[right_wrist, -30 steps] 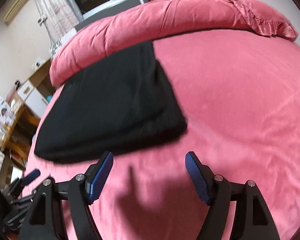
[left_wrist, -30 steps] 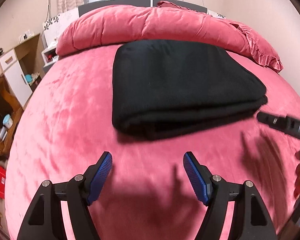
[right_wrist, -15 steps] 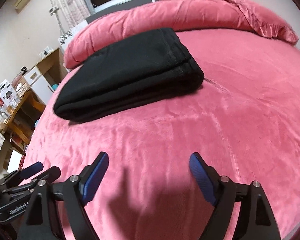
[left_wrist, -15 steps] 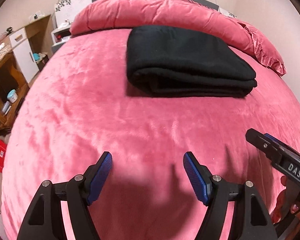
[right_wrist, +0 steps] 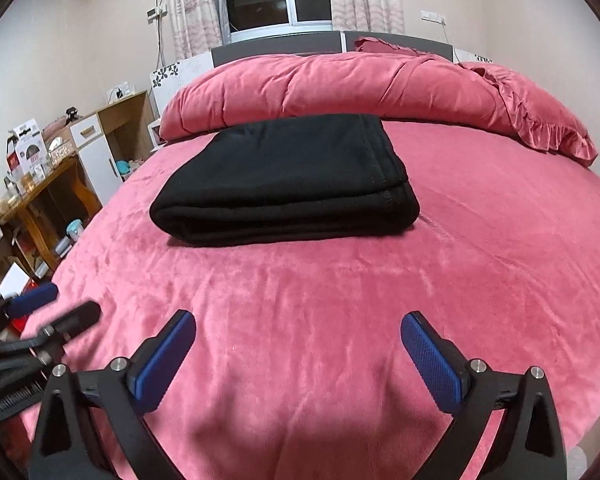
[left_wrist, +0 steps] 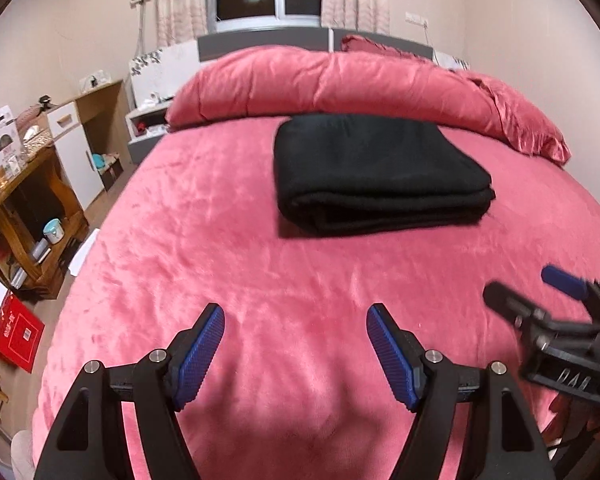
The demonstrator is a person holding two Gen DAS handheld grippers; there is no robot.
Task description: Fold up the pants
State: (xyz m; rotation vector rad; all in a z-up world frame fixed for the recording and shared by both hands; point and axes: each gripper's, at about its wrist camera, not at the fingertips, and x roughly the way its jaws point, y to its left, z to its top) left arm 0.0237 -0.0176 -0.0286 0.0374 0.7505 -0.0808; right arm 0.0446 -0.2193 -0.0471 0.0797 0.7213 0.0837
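Note:
The black pants [left_wrist: 376, 172] lie folded in a thick neat rectangle on the pink bed [left_wrist: 228, 240], near the rolled duvet. They also show in the right wrist view [right_wrist: 288, 180]. My left gripper [left_wrist: 296, 316] is open and empty, held above the bed's near part, well short of the pants. My right gripper [right_wrist: 298, 330] is open and empty, also back from the pants. Each gripper shows at the edge of the other's view: the right one [left_wrist: 532, 296] and the left one [right_wrist: 56, 308].
A rolled pink duvet [left_wrist: 340, 84] and a frilled pillow [right_wrist: 540, 120] lie at the bed's head. A wooden desk [left_wrist: 24, 192] with boxes and a white cabinet [left_wrist: 80, 152] stand at the left. A red box [left_wrist: 14, 336] lies on the floor.
Both grippers have drawn back and up from the folded pants, which now lie farther off. The right gripper's jaws stand a little wider. The pants have not moved.

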